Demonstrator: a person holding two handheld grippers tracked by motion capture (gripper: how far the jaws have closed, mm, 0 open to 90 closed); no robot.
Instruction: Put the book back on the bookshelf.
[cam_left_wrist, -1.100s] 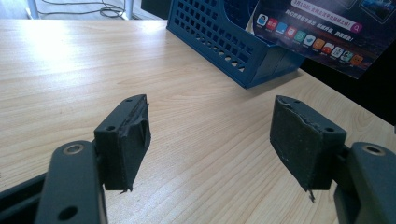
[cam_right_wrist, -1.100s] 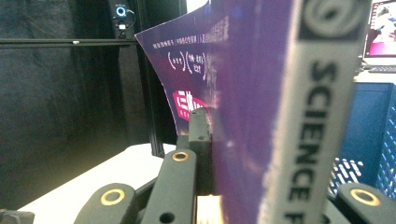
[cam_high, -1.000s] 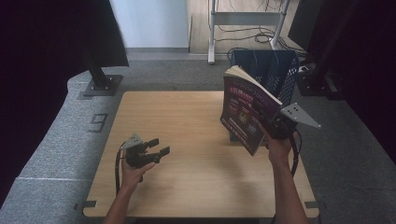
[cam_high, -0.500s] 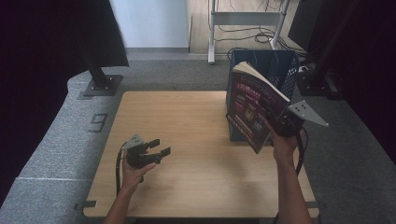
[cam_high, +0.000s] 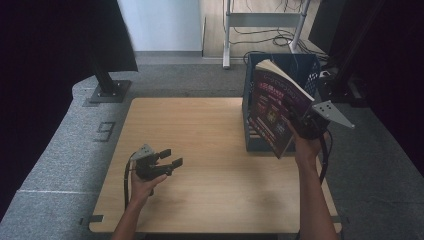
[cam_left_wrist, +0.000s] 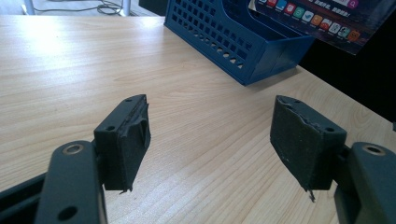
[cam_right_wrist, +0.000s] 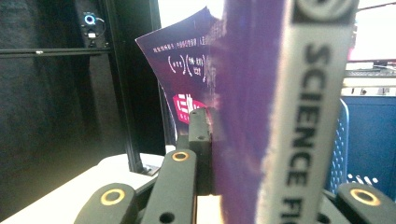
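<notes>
A purple paperback book (cam_high: 272, 107) hangs upright in the air over the blue plastic crate (cam_high: 252, 130) at the table's right edge. My right gripper (cam_high: 300, 122) is shut on the book near its spine; in the right gripper view the book's spine (cam_right_wrist: 299, 116) reads "SCIENCE FIC..." and the left jaw presses against the cover. My left gripper (cam_high: 167, 157) rests low over the table's front left, open, with nothing between its pads (cam_left_wrist: 128, 135). The crate (cam_left_wrist: 233, 37) lies ahead of it at the far right.
The wooden table (cam_high: 200, 150) stands on grey carpet. A black monitor stand (cam_high: 107, 80) is behind the table's left corner, a desk frame with cables (cam_high: 265, 30) at the back, and dark equipment (cam_high: 345, 60) to the right of the crate.
My right gripper has carried the book right and slightly back, from beside the crate to over it, turning it more upright. The left gripper has stayed in place.
</notes>
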